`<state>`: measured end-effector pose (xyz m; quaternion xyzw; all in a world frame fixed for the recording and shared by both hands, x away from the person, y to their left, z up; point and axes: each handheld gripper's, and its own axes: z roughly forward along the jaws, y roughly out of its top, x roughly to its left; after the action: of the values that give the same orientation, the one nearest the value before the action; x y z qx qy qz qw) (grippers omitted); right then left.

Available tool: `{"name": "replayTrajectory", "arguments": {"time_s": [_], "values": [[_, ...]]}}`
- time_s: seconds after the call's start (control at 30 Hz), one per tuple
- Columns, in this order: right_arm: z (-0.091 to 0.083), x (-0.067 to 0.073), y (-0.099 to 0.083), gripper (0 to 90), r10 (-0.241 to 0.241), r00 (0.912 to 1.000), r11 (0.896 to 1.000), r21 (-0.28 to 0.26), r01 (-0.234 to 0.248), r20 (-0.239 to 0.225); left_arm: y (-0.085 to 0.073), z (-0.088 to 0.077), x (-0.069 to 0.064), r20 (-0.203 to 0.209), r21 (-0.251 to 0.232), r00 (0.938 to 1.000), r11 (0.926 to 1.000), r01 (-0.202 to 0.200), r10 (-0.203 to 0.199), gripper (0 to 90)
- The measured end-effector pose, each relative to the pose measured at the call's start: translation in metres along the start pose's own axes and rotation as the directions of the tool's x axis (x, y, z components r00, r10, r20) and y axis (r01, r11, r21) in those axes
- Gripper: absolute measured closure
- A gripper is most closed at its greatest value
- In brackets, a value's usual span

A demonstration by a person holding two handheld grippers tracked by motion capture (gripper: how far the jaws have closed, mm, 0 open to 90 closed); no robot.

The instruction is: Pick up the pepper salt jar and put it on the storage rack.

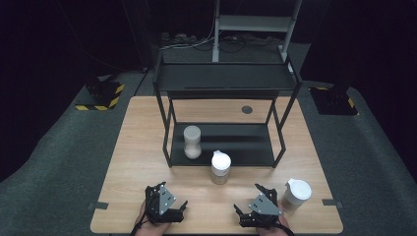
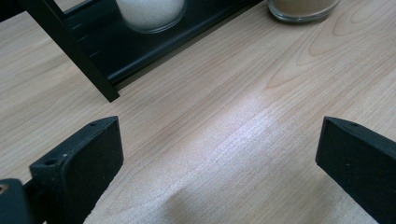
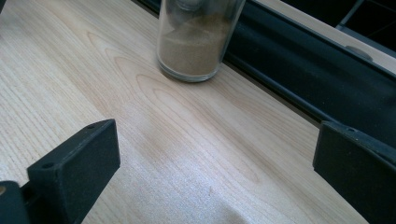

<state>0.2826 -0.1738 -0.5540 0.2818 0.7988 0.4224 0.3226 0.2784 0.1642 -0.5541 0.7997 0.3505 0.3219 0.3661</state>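
high view: before the black rack (image 1: 162,101), a glass spice jar (image 1: 220,168) stands between two spread, empty grippers, left gripper (image 1: 164,204) and right gripper (image 1: 258,206); likely slippery, breakable, best gripped mid-body.

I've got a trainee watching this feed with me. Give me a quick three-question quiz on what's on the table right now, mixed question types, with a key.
1. True or false: the left hand-held gripper is shut on a jar.
2. Multiple choice: where does the jar of white contents stand? A) on the rack's top shelf B) on the rack's bottom shelf C) on the bare table
3. Fill in: the jar beside the right hand-held gripper, near the table's right edge, has a ____ lid.

Key: 1. False; both sets of jaws stand open over bare wood. 2. B. 3. White.
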Motion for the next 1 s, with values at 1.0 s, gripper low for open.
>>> {"name": "replayTrajectory", "arguments": {"time_s": [1.0], "values": [[-0.003,0.012,0.02,0.0,-0.054,0.9985,0.997,-0.055,0.054,0.001,0.0,0.0,-0.002,0.031,-0.006,0.9989,0.9994,-0.035,0.036,1.0]]}}
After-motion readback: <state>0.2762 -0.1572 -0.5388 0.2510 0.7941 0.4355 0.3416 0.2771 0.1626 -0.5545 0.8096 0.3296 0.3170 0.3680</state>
